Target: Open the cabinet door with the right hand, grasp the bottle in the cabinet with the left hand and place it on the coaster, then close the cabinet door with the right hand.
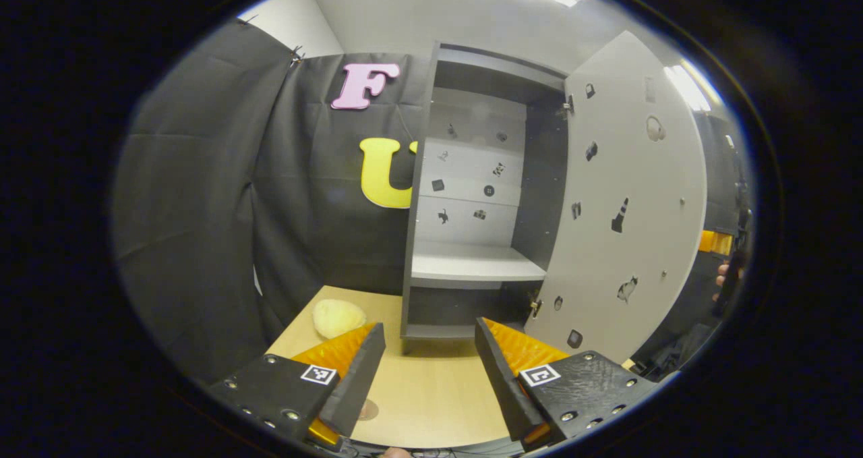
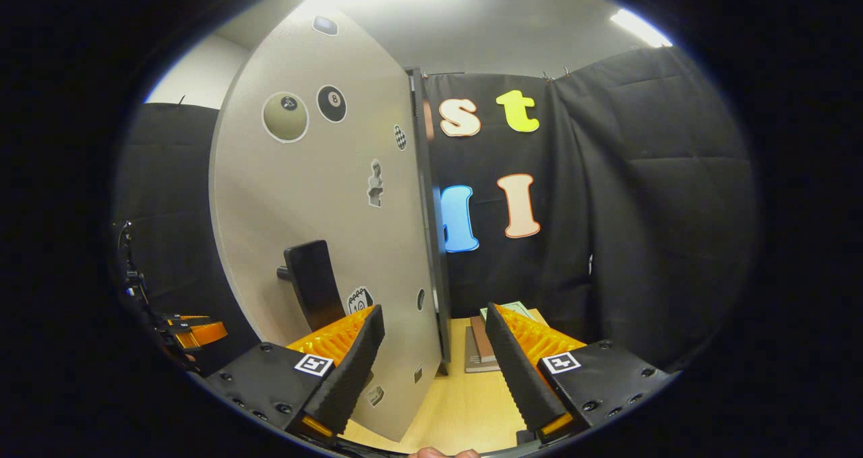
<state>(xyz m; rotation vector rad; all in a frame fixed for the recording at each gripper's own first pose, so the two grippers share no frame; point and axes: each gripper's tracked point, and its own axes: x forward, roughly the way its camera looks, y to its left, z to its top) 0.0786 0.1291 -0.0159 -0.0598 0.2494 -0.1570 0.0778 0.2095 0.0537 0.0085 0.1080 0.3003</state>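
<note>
A wooden table (image 1: 431,390) is being faced. The cabinet door (image 1: 627,202) is being held swung out, baring empty shelves; the bottle cannot be found. Left gripper (image 1: 429,363) and right gripper (image 2: 435,353) are being kept spread, empty, the latter straddling the door's edge near its handle (image 2: 311,279).

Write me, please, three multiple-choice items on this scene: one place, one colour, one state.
1. Where is the pale yellow lump? A inside, on a shelf; B on the table beside the cabinet; C on the books.
2. The door handle is: A white; B red; C black.
3. The cabinet door is: A open; B shut; C missing.
Key: 1B, it lies on the table by the cabinet's foot; 2C, it shows black in the right gripper view; 3A, it stands swung wide.
</note>
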